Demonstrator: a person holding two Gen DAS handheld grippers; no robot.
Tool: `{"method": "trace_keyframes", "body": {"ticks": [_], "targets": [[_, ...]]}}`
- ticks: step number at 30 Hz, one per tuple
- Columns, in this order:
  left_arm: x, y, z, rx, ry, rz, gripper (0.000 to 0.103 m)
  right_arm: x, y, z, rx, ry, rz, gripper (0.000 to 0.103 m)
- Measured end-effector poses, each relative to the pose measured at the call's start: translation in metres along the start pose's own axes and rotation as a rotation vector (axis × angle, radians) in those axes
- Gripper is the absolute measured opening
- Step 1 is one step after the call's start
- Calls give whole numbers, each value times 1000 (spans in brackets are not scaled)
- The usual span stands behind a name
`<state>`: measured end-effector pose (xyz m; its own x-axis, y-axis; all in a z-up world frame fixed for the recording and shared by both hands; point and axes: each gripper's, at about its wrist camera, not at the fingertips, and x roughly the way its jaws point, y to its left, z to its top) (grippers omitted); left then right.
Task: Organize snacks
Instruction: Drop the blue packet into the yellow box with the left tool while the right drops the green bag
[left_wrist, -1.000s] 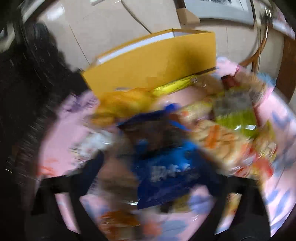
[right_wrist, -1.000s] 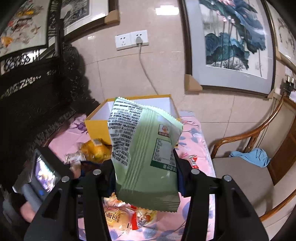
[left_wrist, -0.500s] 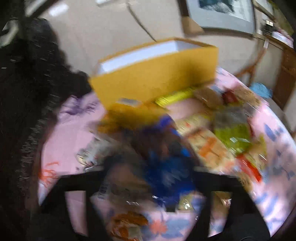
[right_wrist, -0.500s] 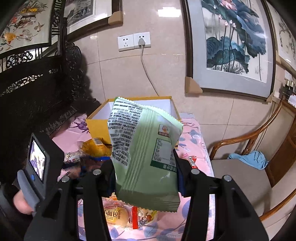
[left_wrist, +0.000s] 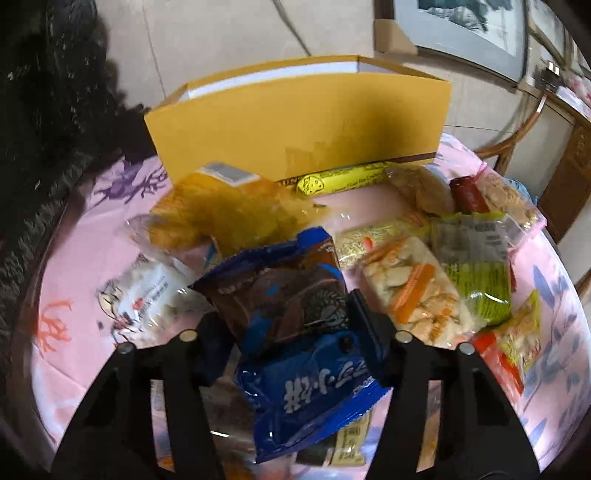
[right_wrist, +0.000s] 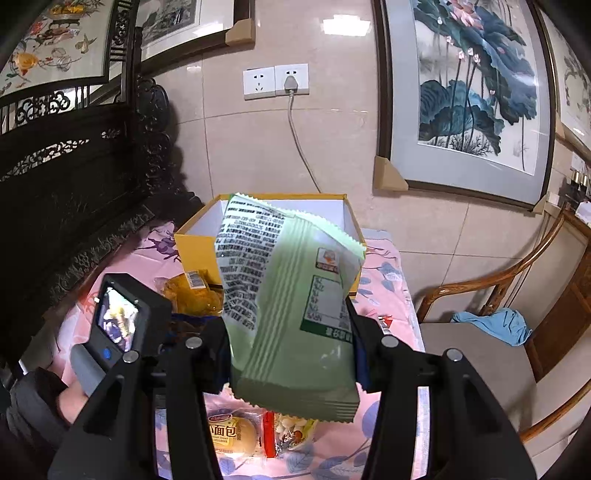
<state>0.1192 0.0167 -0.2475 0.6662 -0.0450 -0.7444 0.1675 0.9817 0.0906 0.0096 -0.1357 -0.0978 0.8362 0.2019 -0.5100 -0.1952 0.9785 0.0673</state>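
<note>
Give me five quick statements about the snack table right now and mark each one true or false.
1. The right gripper holds a pale green packet. True.
2. The yellow box is full of snacks. False: the right wrist view shows only bare white inner walls.
3. A blue and brown packet sits between the left gripper's fingers. True; they are closing on it.
4. A blue cloth lies on the wooden chair. True.
5. The tablecloth is plain white. False: it is pink with a printed pattern.
</note>
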Motion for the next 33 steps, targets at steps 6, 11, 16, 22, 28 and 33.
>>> {"method": "trace_keyframes", "body": {"ticks": [6, 11, 16, 22, 28, 33], "targets": [[-39, 4, 0, 10, -46, -34, 48, -4, 6, 0, -7, -15, 4, 51], [-74, 10, 24, 19, -120, -39, 47, -6, 10, 9, -8, -29, 16, 51], [-89, 24, 47, -10, -139, -71, 47, -5, 12, 20, -9, -41, 21, 51], [-85, 47, 106, -83, -84, -72, 47, 18, 2, 61, 48, -8, 30, 51], [-75, 65, 162, -104, -66, -14, 47, 54, -6, 114, 73, 19, 5, 51], [-51, 80, 207, -146, -59, 47, 47, 110, -10, 151, 87, 64, -45, 51]]}}
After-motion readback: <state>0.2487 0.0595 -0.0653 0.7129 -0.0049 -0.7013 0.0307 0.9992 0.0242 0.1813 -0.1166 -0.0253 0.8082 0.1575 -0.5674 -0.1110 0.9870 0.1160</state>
